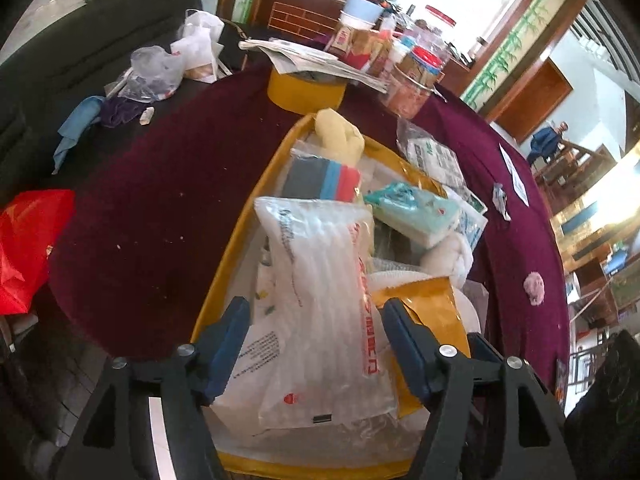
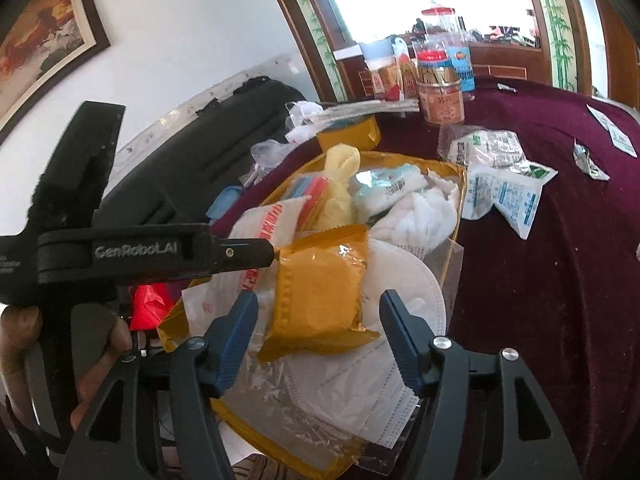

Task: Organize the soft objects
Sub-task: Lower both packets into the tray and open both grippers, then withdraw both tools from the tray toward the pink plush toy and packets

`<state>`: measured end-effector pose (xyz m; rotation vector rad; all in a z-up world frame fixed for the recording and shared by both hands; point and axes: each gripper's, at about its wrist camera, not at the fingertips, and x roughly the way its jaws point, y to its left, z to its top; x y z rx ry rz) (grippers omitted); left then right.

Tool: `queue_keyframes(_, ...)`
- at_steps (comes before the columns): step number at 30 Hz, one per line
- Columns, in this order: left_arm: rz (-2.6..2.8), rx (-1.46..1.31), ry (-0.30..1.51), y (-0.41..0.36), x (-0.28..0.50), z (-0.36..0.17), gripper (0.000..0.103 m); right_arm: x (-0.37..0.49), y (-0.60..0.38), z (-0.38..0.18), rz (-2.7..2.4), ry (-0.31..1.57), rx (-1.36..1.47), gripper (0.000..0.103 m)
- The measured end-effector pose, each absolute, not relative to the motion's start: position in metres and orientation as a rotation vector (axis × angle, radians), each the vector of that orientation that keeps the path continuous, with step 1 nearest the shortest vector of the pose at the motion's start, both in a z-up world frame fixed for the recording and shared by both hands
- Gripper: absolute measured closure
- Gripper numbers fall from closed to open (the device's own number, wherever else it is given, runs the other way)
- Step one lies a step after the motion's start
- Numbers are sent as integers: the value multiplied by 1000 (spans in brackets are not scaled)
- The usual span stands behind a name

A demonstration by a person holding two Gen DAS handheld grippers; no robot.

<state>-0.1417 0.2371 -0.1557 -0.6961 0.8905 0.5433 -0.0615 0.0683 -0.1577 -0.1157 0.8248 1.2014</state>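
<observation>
The left gripper (image 1: 316,344) hangs over the near end of a yellow tray (image 1: 256,216) that lies on a maroon tablecloth (image 1: 160,184). Its jaws stand apart. A clear bag (image 1: 320,304) of white goods lies between the blue pads (image 1: 230,340), but neither pad presses on it.

The right gripper (image 2: 318,338) hangs over the same tray (image 2: 462,184), at its 6 o'clock end in the right wrist view. Its jaws also stand apart. A yellow packet (image 2: 320,292) lies between them, clear of both pads (image 2: 236,338). The packet rests on a white mask (image 2: 400,292).

Tray contents, left wrist view:
- Yellow cloth (image 1: 340,136) at 12 o'clock, at the far end.
- Sponge pack (image 1: 320,178), grey, blue and red, just below the cloth.
- Teal packet (image 1: 412,210) at 2 o'clock.
- White cloth (image 1: 448,256) at 3 o'clock, by the right rim.
- Yellow packet (image 1: 428,312) at 4 o'clock, beside the right pad.

Outside the tray, two printed sachets (image 2: 500,176) lie on the tablecloth at 2 o'clock in the right wrist view. A tape roll (image 1: 306,90) sits just beyond the far rim, with papers (image 1: 312,58) on top. Jars (image 1: 416,76) stand near it at 1 o'clock. A red bag (image 1: 28,244) shows at 9 o'clock, off the table edge. A hand (image 2: 104,348) grips the left tool's handle at 8 o'clock in the right wrist view.
</observation>
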Motion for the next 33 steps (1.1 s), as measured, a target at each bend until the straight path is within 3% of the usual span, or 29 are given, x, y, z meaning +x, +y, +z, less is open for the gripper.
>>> queue_keyframes(11,630,-593,761,222,-144,-130,23,-51,45,-140,1221,767,-7,30)
queue_keyframes(33,547,-488,701,168,-112,-110,21,4,-5,-137,1175,801,177,29)
